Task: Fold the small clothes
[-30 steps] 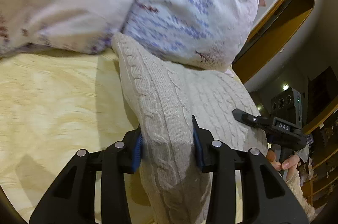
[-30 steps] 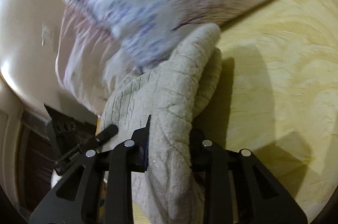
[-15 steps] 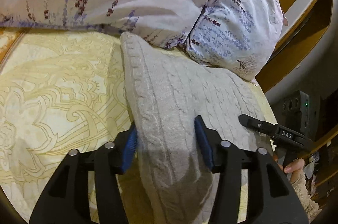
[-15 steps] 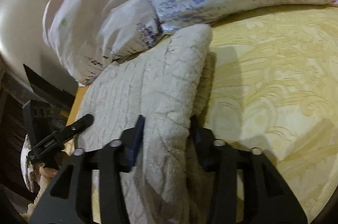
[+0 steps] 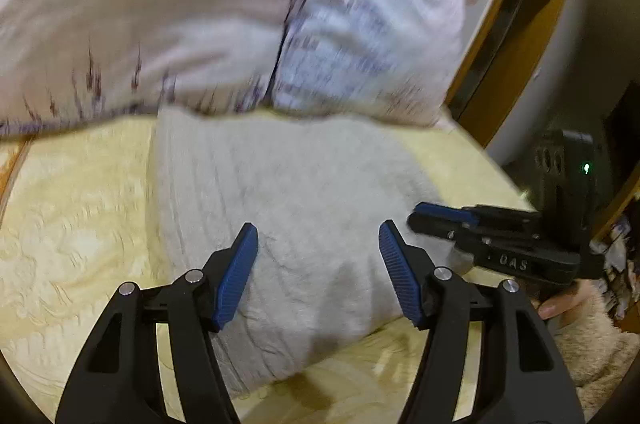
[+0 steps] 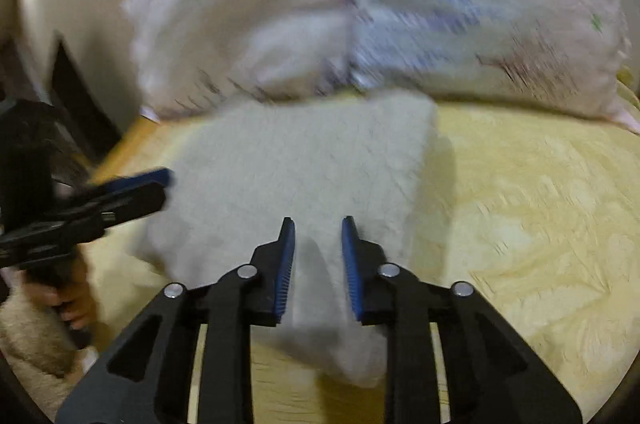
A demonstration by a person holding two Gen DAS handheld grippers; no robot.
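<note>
Released since a second ago, the folded cream sweater [image 5: 304, 224] lies flat on the yellow bed [image 5: 72, 248] below the pillows [image 5: 200, 7] at 12 o'clock, the left tool [image 5: 318, 266] opening and the right tool [image 6: 318, 256] closing, both empty.

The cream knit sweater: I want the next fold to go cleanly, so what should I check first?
1. Sweater lying flat on the bedspread: ok.
2. Left gripper free of fabric: ok, jaws opening, pads not pressing.
3. Right gripper free of fabric: ok, jaws closing above the sweater, nothing pinched.
4. Grippers apart from each other: ok.
5. Pillows clear of sweater: not ok, they meet its far edge.
</note>
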